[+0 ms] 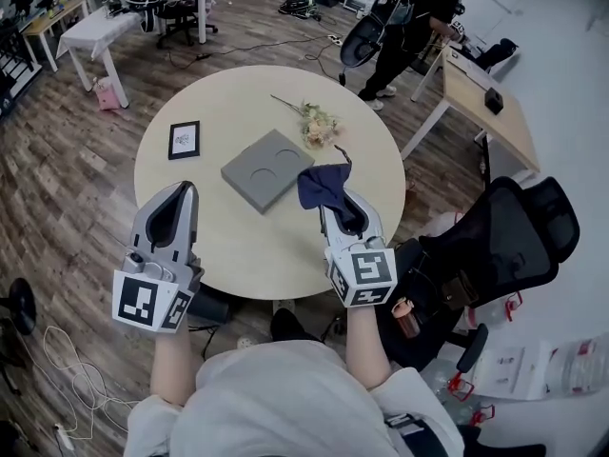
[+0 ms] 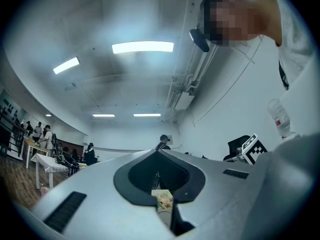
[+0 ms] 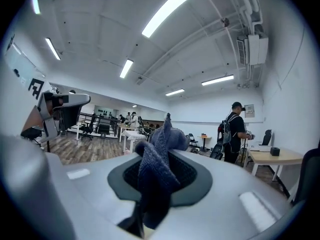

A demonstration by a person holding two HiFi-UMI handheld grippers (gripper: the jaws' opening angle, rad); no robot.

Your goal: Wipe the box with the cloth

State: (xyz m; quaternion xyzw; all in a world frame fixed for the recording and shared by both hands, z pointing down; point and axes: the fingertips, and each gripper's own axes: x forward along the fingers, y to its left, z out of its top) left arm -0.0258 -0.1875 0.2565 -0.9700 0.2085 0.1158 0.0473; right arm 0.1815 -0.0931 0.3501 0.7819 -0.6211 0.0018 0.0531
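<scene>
A flat grey box [image 1: 266,168] with two round dents lies in the middle of the round table [image 1: 238,246]. My right gripper [image 1: 333,196] hovers just right of the box, shut on a dark blue cloth [image 1: 322,183] that bunches up over its tips. In the right gripper view the cloth [image 3: 155,174] fills the hollow between the jaws and sticks out past the tips of the right gripper [image 3: 167,121]. My left gripper [image 1: 185,192] hangs over the table's near left part, shut with nothing in it. The left gripper [image 2: 159,153] points out level over the table in its own view.
A small black picture frame [image 1: 184,139] lies left of the box, a sprig of flowers [image 1: 319,122] behind it. A black office chair [image 1: 504,246] stands right of the table. A person [image 1: 414,17] stands by a wooden desk [image 1: 485,103] at the back right.
</scene>
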